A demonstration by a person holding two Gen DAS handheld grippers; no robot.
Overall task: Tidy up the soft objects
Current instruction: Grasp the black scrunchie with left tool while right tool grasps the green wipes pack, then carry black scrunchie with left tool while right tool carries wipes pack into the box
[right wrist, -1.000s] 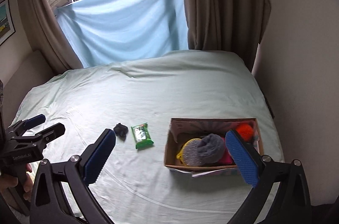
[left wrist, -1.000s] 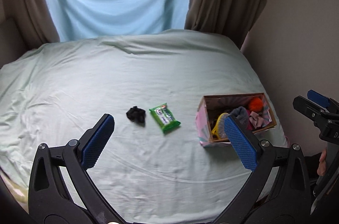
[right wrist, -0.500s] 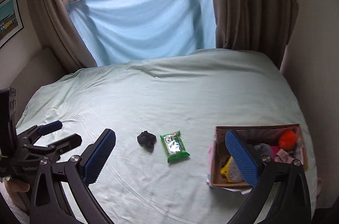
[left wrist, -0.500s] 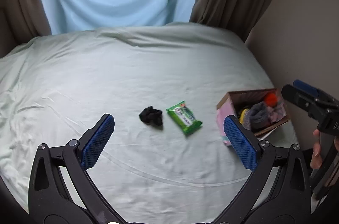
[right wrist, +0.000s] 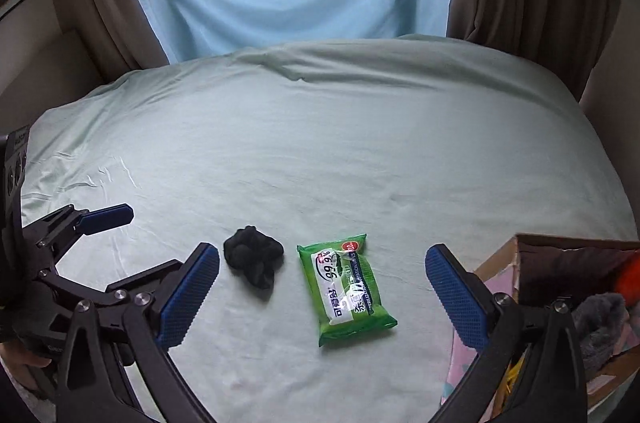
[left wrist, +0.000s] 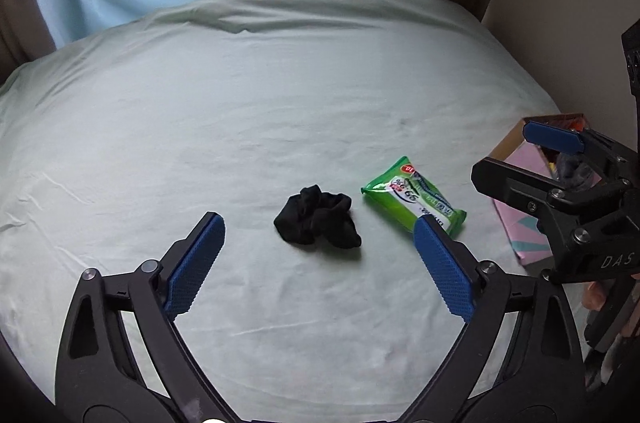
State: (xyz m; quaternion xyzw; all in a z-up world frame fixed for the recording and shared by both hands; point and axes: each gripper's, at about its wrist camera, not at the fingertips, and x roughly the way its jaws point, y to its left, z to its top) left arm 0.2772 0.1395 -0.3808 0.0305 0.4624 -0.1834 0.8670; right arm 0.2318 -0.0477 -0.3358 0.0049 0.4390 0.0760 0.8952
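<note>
A pale green bedsheet was seen with a crumpled black sock lying on it, just beside a green wipes packet. The left gripper was held spread wide just short of the sock, empty. The right gripper was also spread, framing the packet. A cardboard box of soft items was seen to the right.

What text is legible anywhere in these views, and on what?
"99.9%": green plastic wipes packet
"10": red circle on that packet; its Chinese and small English lines are too blurred.
"DAS": black right gripper body, cut off.
Left gripper label unreadable.
</note>
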